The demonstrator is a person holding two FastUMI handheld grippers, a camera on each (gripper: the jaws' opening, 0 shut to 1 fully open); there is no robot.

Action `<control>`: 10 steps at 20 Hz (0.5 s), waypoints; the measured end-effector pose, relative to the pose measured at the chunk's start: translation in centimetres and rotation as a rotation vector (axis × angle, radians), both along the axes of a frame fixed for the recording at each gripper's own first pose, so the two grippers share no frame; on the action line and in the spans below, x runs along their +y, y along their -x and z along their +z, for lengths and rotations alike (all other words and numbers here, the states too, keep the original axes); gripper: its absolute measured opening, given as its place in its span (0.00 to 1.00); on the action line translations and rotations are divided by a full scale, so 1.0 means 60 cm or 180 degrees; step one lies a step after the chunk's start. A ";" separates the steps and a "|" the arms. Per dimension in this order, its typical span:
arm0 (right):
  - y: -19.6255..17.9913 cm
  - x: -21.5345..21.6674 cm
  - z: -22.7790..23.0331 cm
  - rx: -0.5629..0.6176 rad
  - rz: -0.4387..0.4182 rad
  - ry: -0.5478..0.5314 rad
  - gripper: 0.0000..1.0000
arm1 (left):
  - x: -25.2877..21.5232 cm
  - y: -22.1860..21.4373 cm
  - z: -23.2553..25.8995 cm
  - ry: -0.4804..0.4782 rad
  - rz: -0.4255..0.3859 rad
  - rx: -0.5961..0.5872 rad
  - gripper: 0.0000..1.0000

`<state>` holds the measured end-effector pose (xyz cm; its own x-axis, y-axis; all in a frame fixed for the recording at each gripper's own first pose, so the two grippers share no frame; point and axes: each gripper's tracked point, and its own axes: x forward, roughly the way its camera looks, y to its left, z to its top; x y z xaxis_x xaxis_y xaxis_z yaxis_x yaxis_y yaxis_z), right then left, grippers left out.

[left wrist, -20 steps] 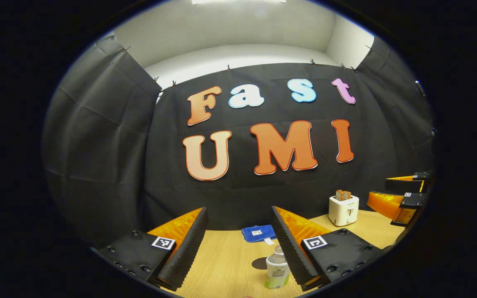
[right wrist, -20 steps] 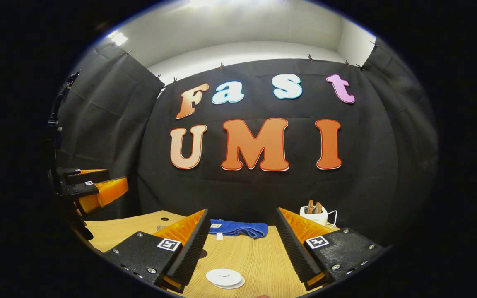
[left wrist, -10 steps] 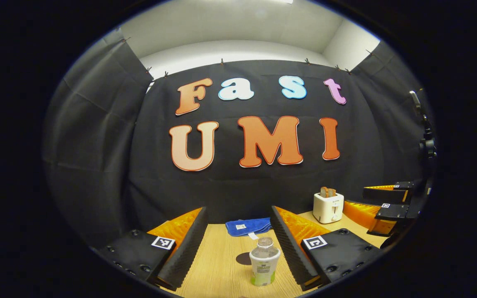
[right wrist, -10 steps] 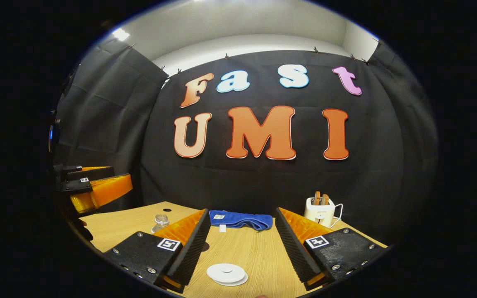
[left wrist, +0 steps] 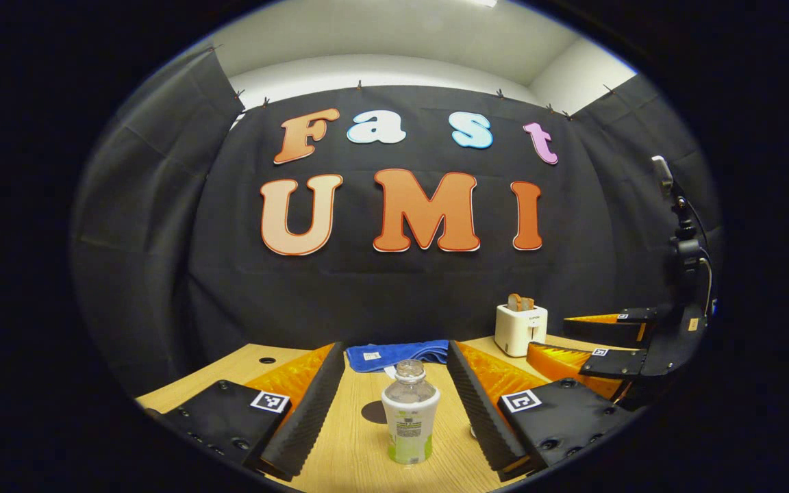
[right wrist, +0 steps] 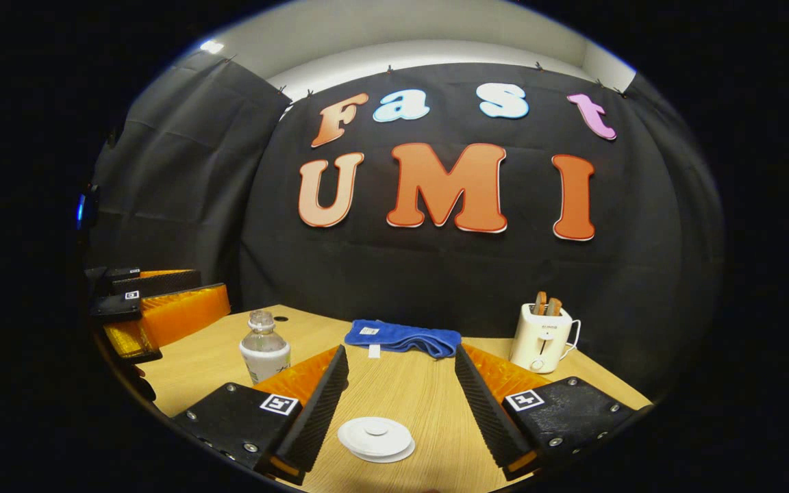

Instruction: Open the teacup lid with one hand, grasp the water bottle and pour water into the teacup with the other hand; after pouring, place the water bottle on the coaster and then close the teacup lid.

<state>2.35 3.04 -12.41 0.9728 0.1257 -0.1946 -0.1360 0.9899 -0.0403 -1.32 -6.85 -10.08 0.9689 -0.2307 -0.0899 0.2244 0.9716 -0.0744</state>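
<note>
Closing askew, the spread left tongs (left wrist: 394,397) framing the water bottle (left wrist: 408,419) could topple it, while the spread right tongs (right wrist: 398,404) hover over the teacup lid (right wrist: 375,436).

No wording can be read on any object; a white and green label is seen on the clear plastic water bottle (left wrist: 409,415), its print too small to make out; a small dark mark is borne on the front of the white toaster (right wrist: 542,337), illegible; a white tag is sewn to the folded blue cloth (right wrist: 402,338), blurred; square black-and-white coded markers are carried on the left gripper (left wrist: 392,397) and the right gripper (right wrist: 399,404), without letters or numbers
</note>
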 end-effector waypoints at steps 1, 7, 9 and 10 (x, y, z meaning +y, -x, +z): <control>-0.002 0.006 -0.017 0.0080 0.0031 -0.0028 0.94 | -0.005 0.002 -0.013 -0.0003 -0.0038 0.0014 0.96; -0.008 0.016 -0.087 0.0405 0.0092 -0.0019 0.89 | -0.019 0.000 -0.090 -0.0058 -0.0084 0.0226 0.96; -0.008 0.016 -0.110 0.0489 0.0109 0.0042 0.85 | -0.024 -0.002 -0.112 -0.0033 -0.0087 0.0331 0.96; -0.008 0.016 -0.120 0.0544 0.0110 0.0061 0.82 | -0.025 -0.005 -0.122 -0.0066 -0.0076 0.0360 0.96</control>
